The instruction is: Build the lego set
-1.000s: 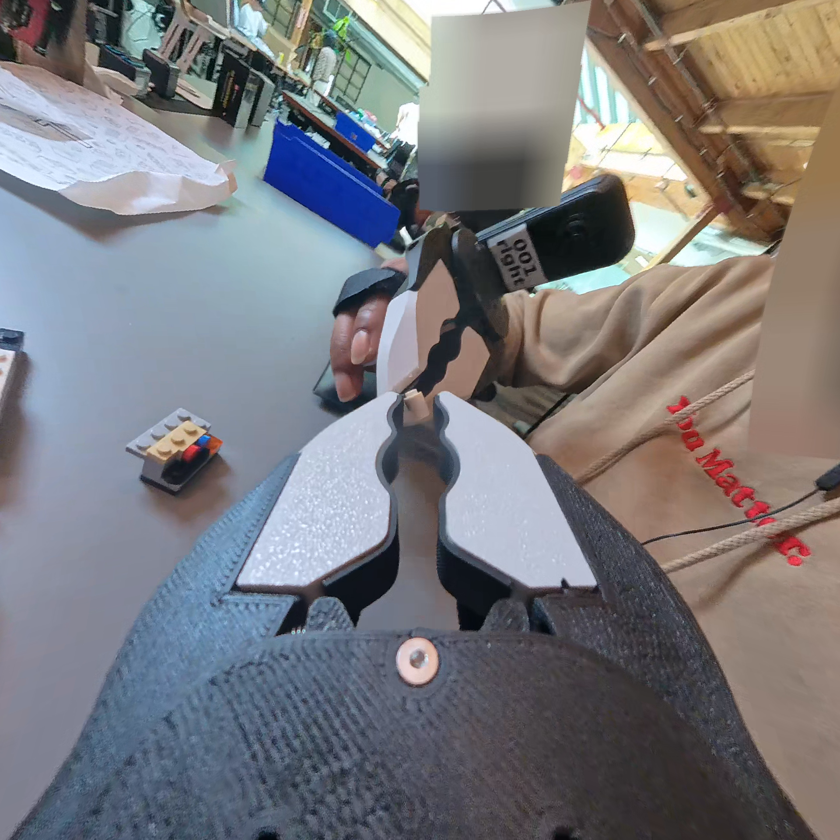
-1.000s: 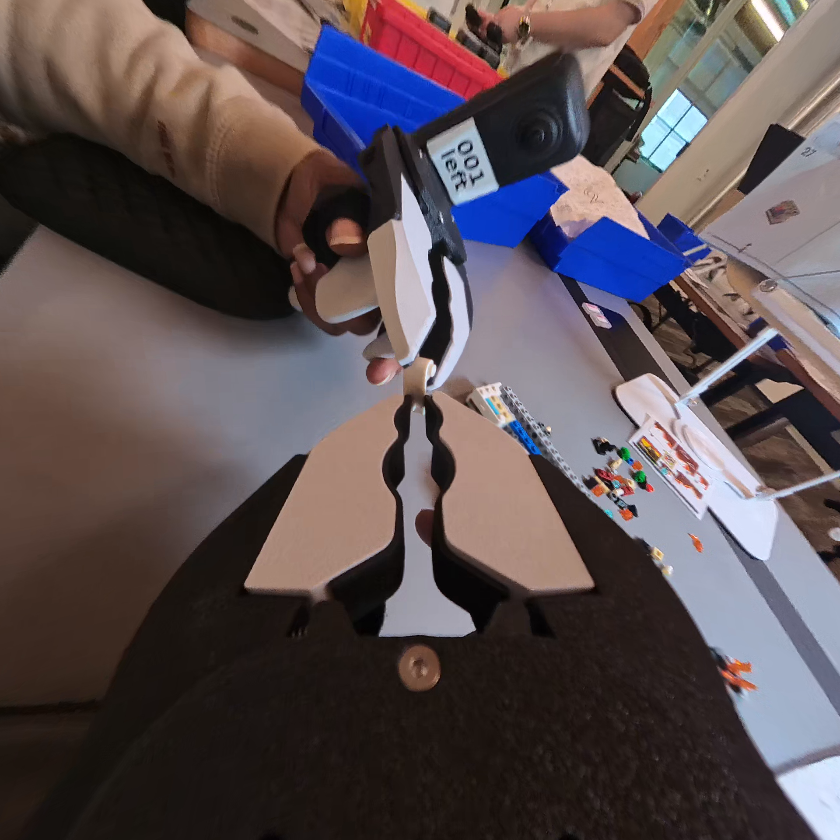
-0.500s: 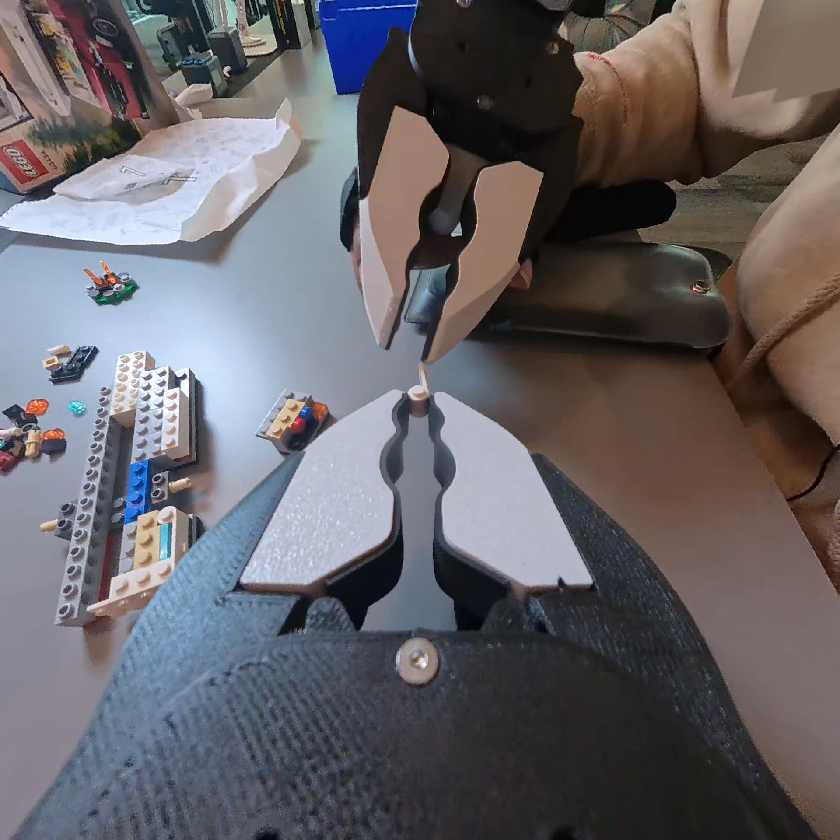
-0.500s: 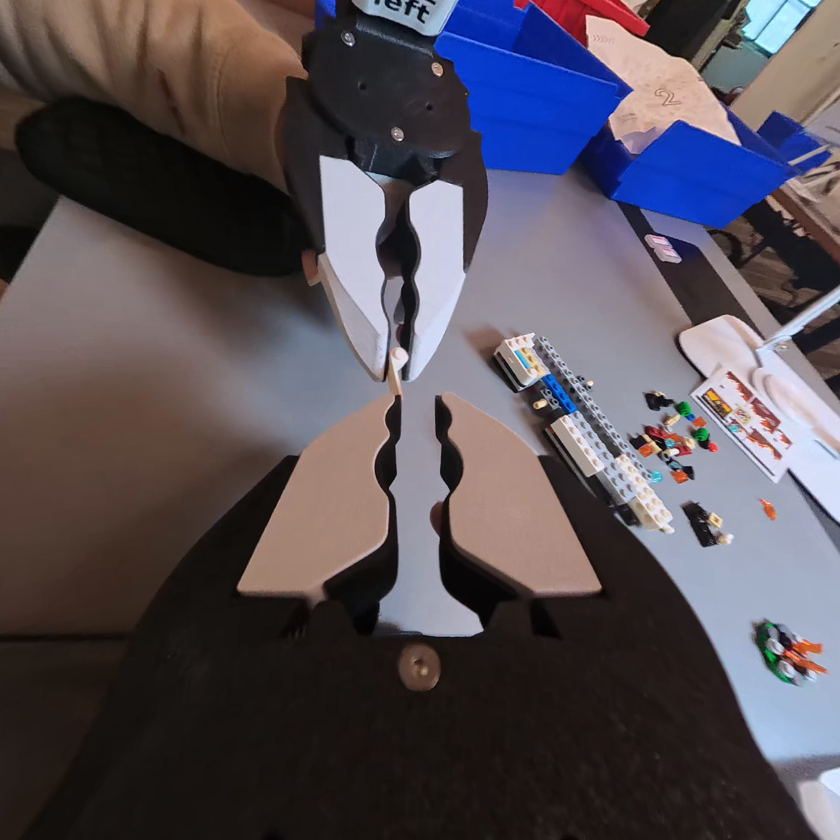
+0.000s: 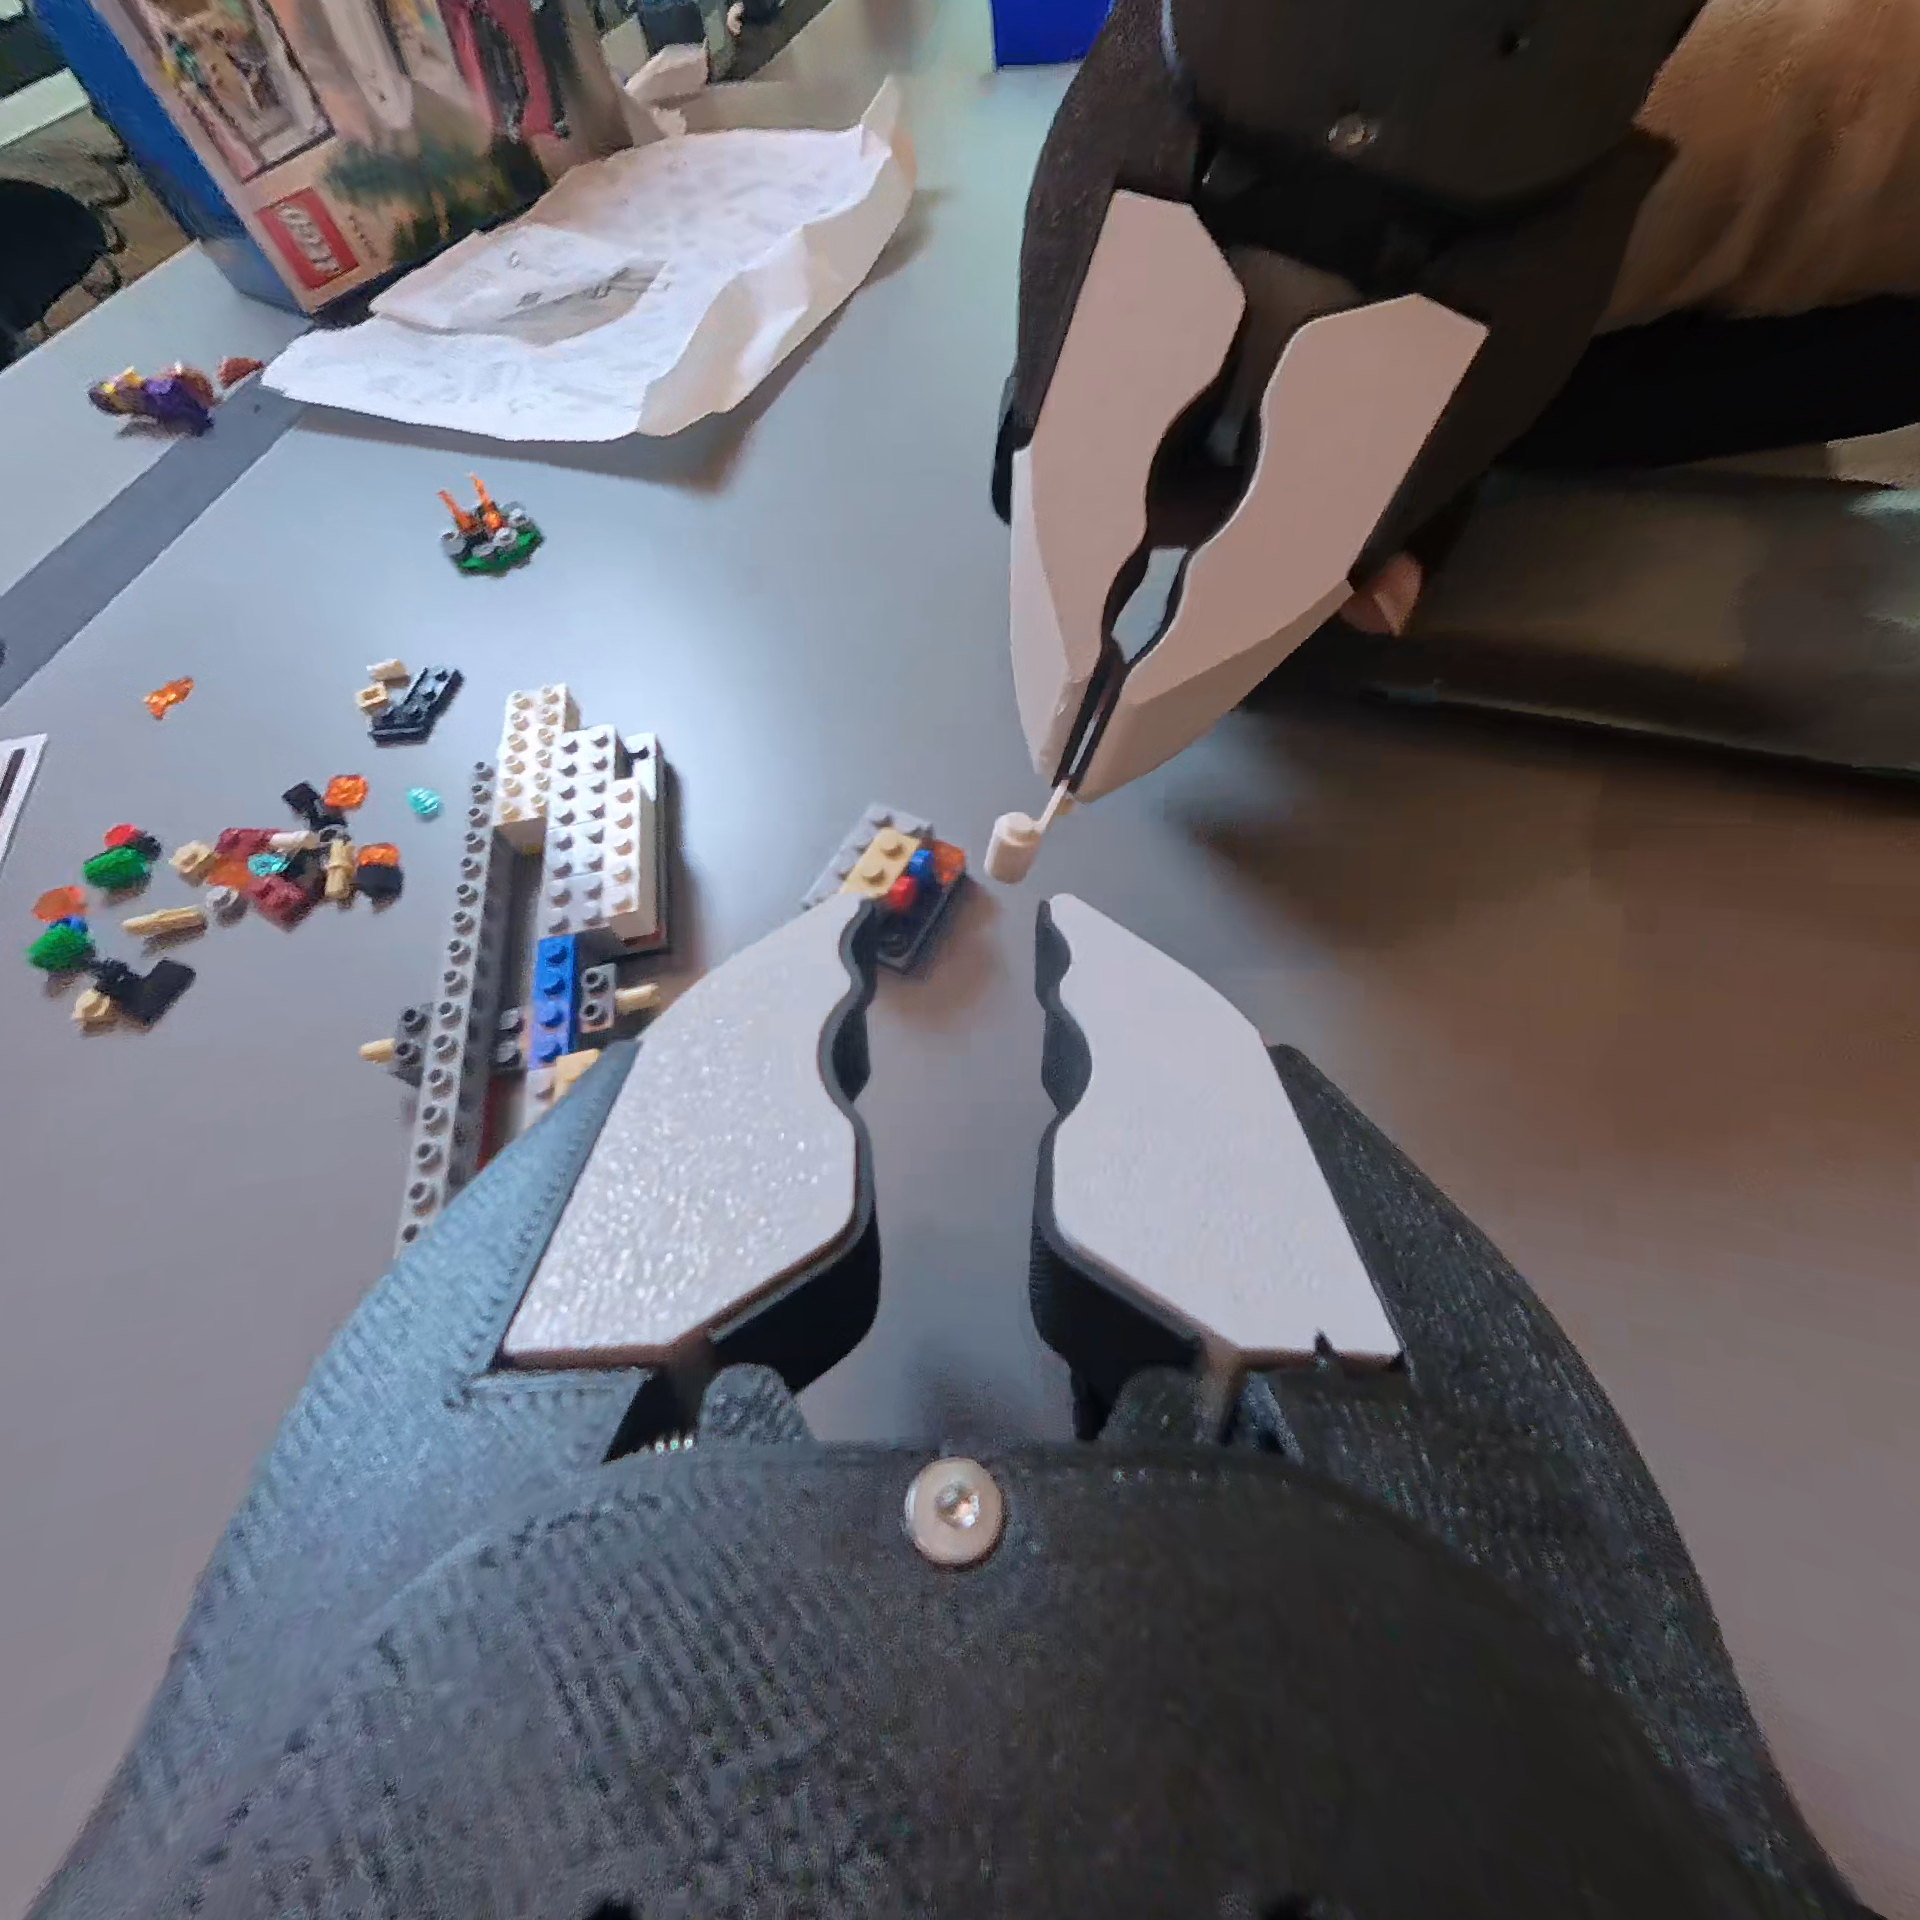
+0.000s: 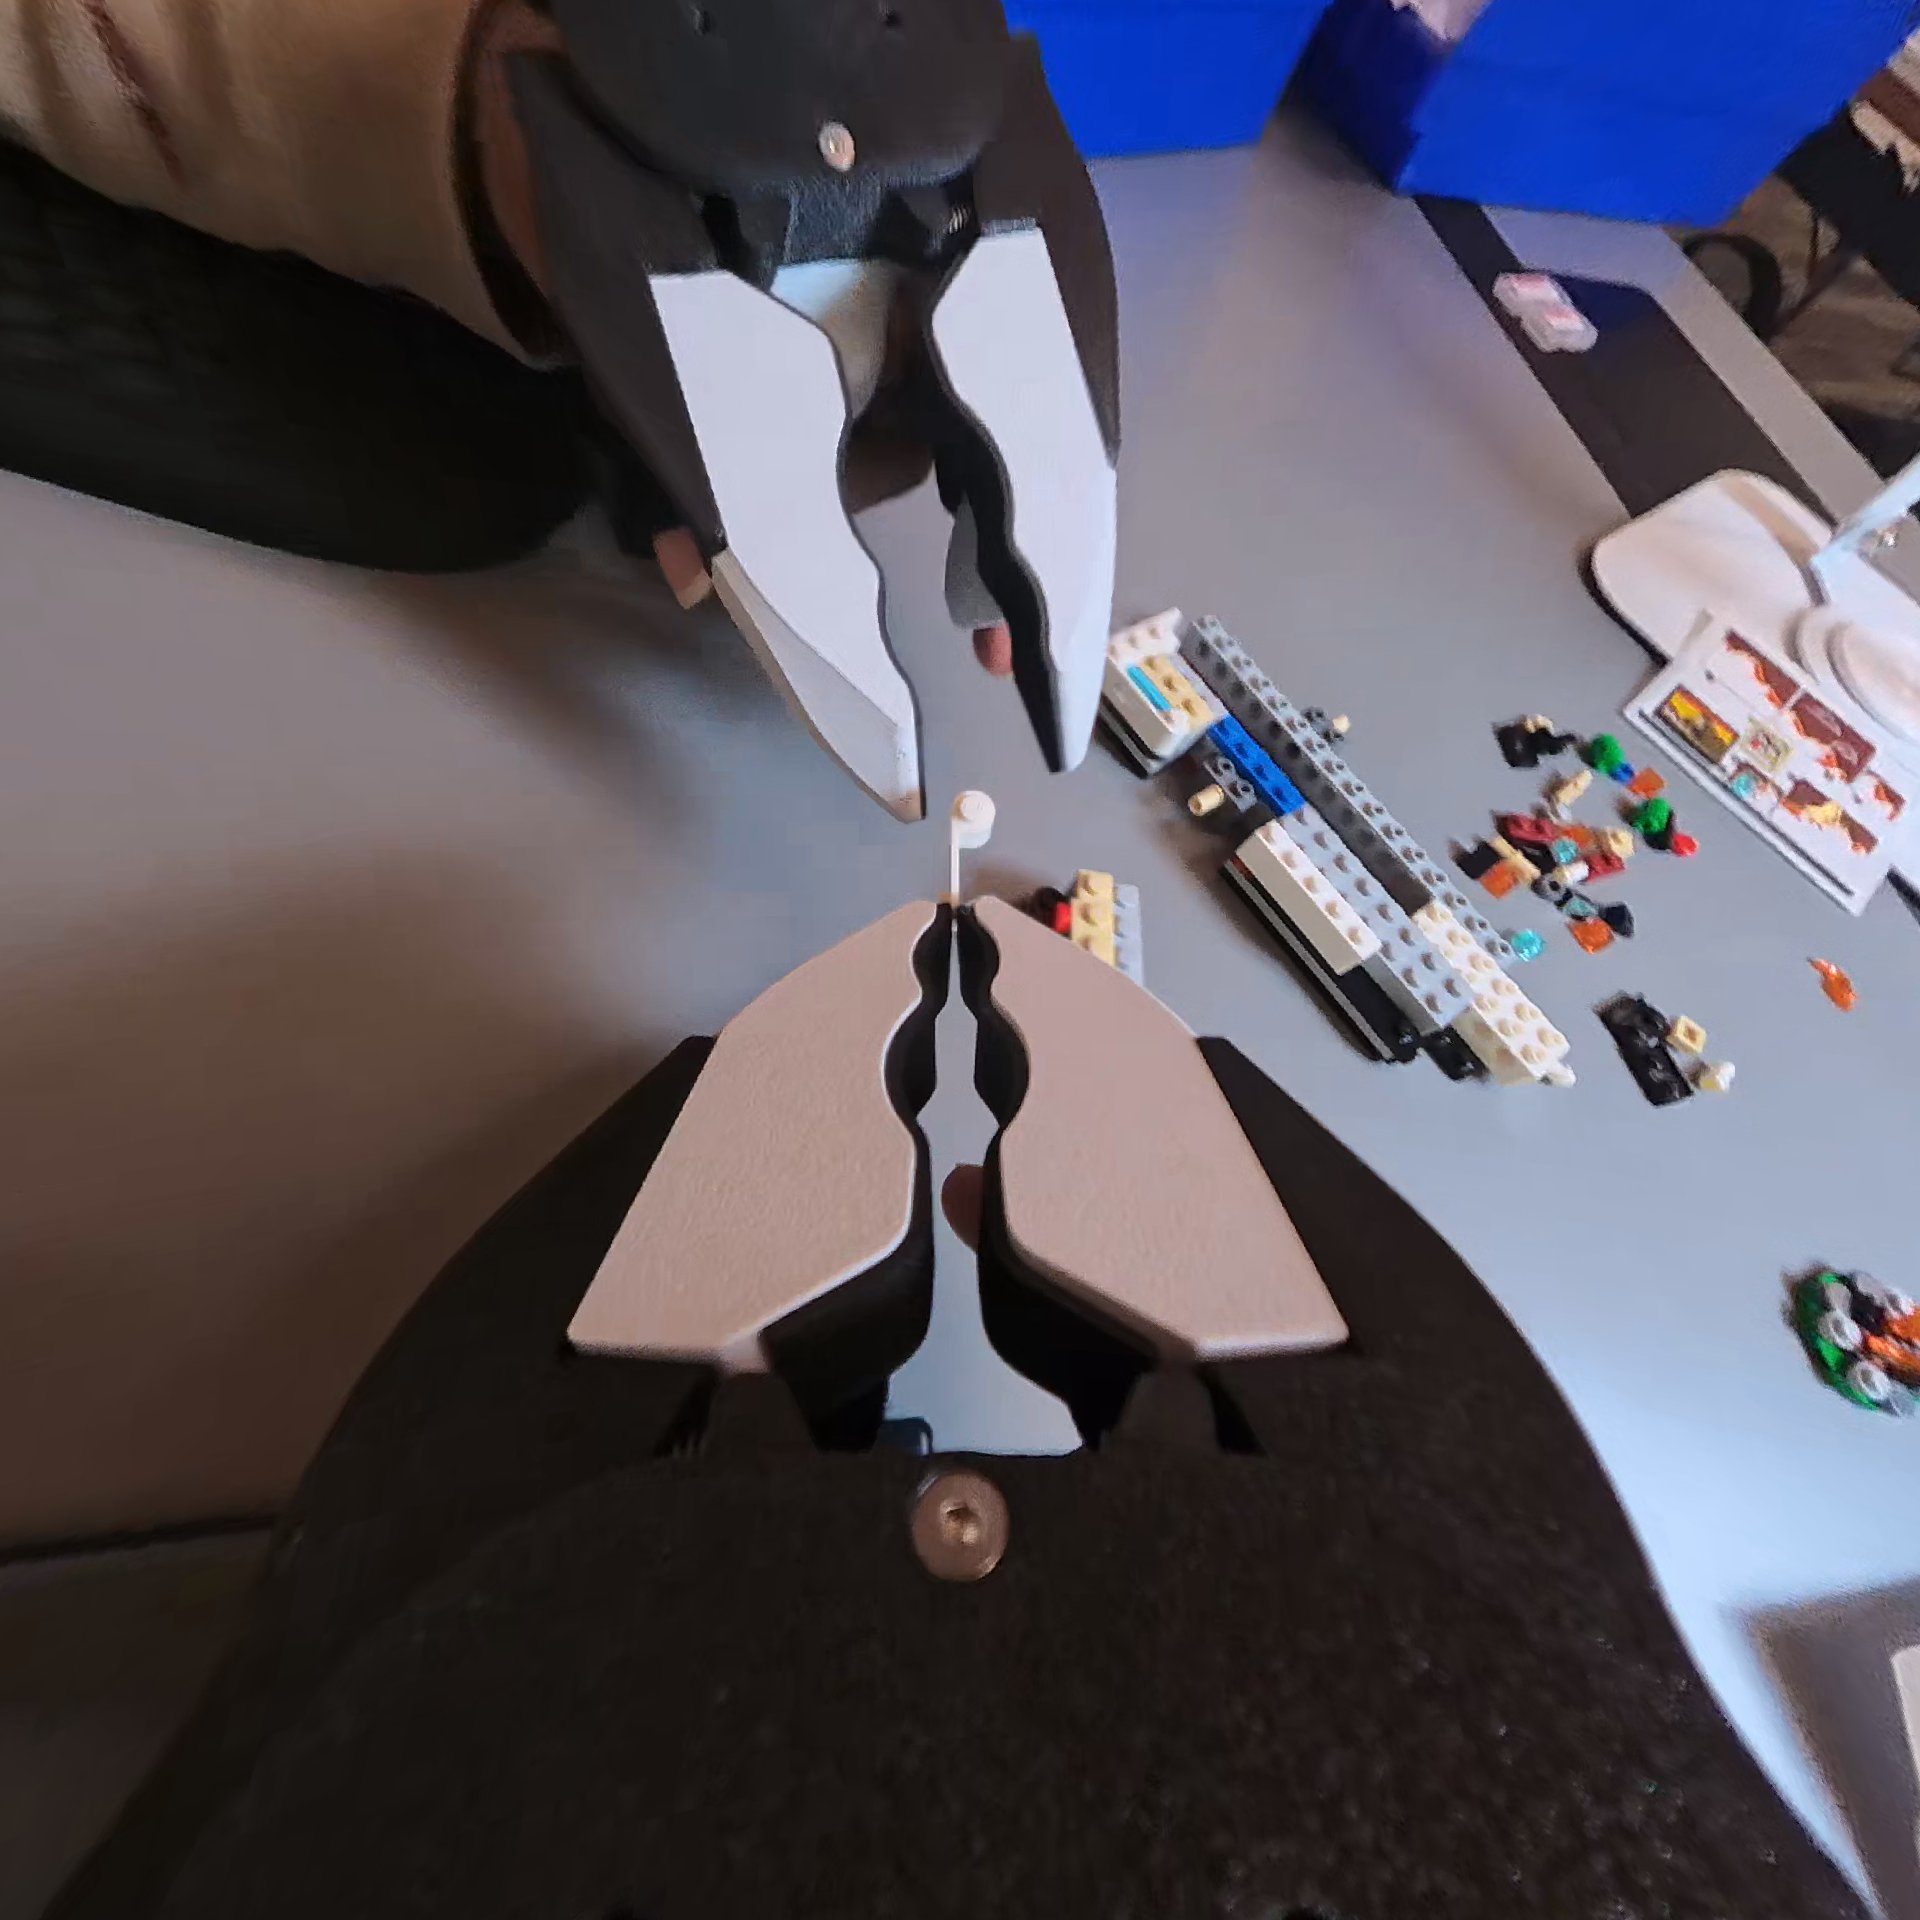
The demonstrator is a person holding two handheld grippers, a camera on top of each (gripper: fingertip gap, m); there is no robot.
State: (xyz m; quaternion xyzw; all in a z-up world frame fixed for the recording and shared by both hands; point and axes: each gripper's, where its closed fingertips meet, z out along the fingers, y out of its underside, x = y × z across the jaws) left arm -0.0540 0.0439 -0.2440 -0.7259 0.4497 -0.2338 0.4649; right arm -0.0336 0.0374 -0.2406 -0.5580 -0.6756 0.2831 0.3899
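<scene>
My right gripper [image 6: 956, 914] is shut on the thin stem of a small white lever piece [image 6: 971, 821], held above the grey table. In the left wrist view the same piece [image 5: 1023, 831] hangs from the right gripper [image 5: 1075, 784]. My left gripper [image 5: 951, 909] is open and empty, its tips just short of the piece; it also shows in the right wrist view [image 6: 982, 779]. A small grey-tan sub-assembly [image 5: 899, 878] [image 6: 1096, 914] lies on the table right below. The long grey, white and blue build [image 5: 561, 883] [image 6: 1340, 883] lies beside it.
Loose small pieces [image 5: 229, 862] [image 6: 1569, 852] lie scattered past the long build. A green-orange mini build [image 5: 494, 530] [image 6: 1860, 1340], a crumpled paper bag [image 5: 623, 301], the set's box [image 5: 312, 135], a sticker sheet [image 6: 1766, 758] and blue bins [image 6: 1558, 94] ring the area. Both grippers' tips are close together, under 4 cm apart. The green-orange mini build [image 6: 1860, 1340] is about 25 cm from both grippers' fingertips. My left wrist view [image 5: 500, 525] looks at it from another angle.
The white piece passed from my left gripper to my right: the right closed on its stem and the left opened. Both grippers tilted down toward the table.
</scene>
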